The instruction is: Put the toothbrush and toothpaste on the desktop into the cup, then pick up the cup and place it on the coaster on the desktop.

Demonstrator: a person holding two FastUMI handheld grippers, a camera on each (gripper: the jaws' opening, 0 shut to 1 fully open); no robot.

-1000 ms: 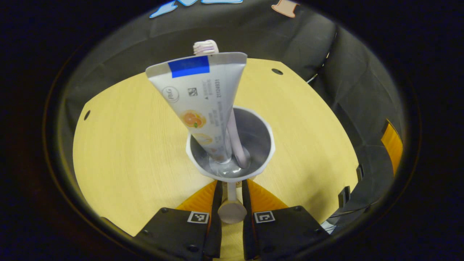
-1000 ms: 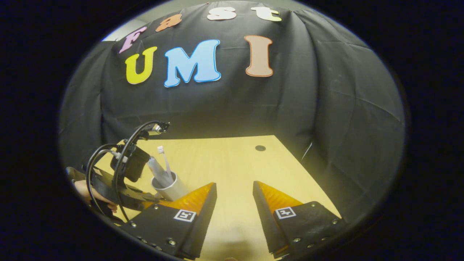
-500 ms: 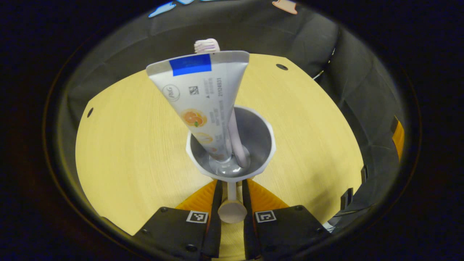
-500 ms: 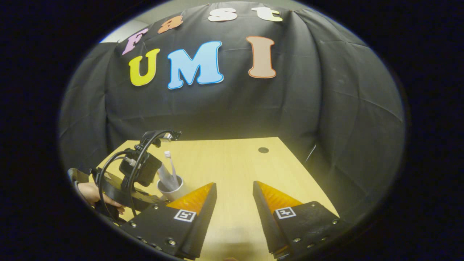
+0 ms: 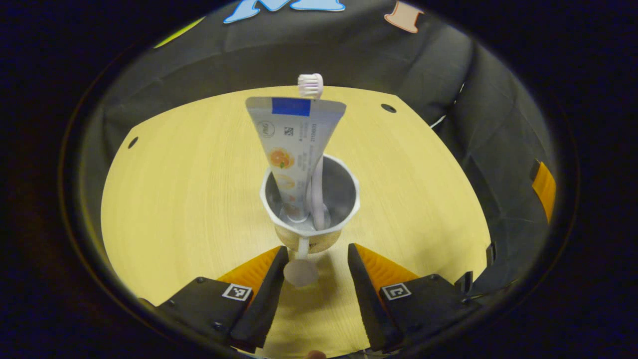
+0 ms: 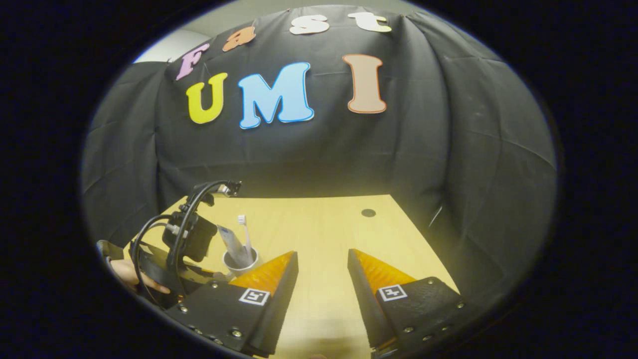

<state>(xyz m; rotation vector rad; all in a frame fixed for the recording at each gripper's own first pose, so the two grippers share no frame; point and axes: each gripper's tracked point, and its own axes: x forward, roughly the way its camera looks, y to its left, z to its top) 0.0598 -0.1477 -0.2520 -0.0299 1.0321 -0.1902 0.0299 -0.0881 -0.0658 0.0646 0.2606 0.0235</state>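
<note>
Wooden desktop [image 5: 189,199] is seen beneath both grippers. Left gripper [image 5: 315,259] is spread apart, nothing grasped; just beyond, the cup [image 5: 310,199] rests on the coaster [image 5: 310,243], holding toothpaste [image 5: 294,144] and toothbrush [image 5: 311,86]. Right gripper [image 6: 323,271] is likewise spread, unladen.

Left gripper view looks steeply down, close over the cup [image 5: 309,199]; right gripper view faces it from farther off.
</note>
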